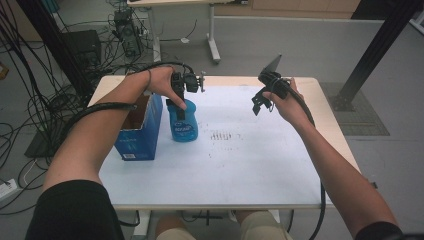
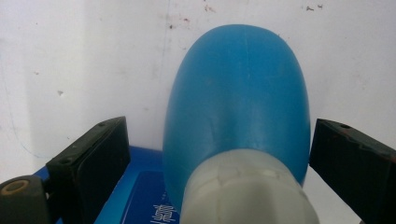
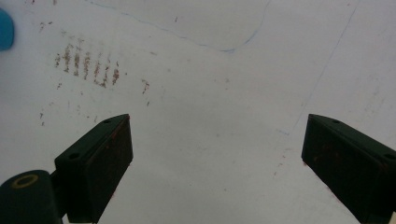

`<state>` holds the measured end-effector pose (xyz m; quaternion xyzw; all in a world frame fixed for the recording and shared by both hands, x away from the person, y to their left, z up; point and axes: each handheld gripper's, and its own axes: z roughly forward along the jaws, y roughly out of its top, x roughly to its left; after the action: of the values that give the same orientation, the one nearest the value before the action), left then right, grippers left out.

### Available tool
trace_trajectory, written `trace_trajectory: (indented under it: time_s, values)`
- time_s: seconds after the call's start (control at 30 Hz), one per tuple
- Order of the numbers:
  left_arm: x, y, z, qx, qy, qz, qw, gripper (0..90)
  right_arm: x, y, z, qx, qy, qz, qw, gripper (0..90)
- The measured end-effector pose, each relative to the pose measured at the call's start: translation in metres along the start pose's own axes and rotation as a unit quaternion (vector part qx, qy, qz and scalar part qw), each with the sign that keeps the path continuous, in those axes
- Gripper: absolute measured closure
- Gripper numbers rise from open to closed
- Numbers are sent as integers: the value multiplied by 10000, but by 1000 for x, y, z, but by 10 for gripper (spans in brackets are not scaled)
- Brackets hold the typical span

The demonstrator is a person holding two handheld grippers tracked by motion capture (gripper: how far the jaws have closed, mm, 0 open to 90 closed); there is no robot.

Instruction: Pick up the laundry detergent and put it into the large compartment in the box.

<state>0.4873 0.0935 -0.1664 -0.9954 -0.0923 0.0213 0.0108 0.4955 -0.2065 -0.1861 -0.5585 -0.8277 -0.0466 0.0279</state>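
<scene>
A blue plastic bottle [image 1: 184, 126] with a white cap [image 2: 243, 196] stands on the white table [image 1: 235, 160], just right of an open blue cardboard box [image 1: 141, 131]. My left gripper [image 1: 178, 102] comes down over the bottle's top. In the left gripper view the left gripper [image 2: 219, 126] is open, its jaws on either side of the bottle [image 2: 238, 102]; a gap shows at the left jaw, and the right jaw is close to the bottle's side. My right gripper [image 1: 259, 102] hangs open above the table's right half, nothing between the jaws of this gripper [image 3: 215, 121].
Brown smudges [image 3: 86, 63] mark the table's middle [image 1: 222, 136]. A blue printed surface [image 2: 140, 191] lies under the left jaw; I cannot tell whether it is the box. Cables and table legs crowd the floor beyond the far edge [image 1: 125, 35].
</scene>
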Motion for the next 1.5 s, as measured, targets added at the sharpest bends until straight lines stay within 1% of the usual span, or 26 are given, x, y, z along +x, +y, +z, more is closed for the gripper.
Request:
trace_trajectory:
  time_s: [0.57, 0.7, 0.77, 1.07, 1.2, 1.5]
  values:
    - [0, -3, 1, -22, 20, -22, 10000, 62, 2, 1, 2, 13, -8, -2, 10000, 89]
    - [-1, -4, 0, -30, 58, 0, 10000, 70, 2, 2, 2, 22, -13, -10, 10000, 89]
    - [-1, -4, 0, -54, 44, 8, 10000, 74, 2, 2, 3, 16, -12, -14, 10000, 89]
    - [1, -1, 7, 24, -47, 11, 10000, 73, 2, 2, 3, 30, -22, -21, 10000, 89]
    - [1, -2, 7, 15, -39, 12, 10000, 77, 2, 2, 3, 31, -15, -11, 10000, 89]
    - [2, -2, 10, 7, -59, -6, 10000, 150, 3, 3, 4, 44, -14, -20, 10000, 89]
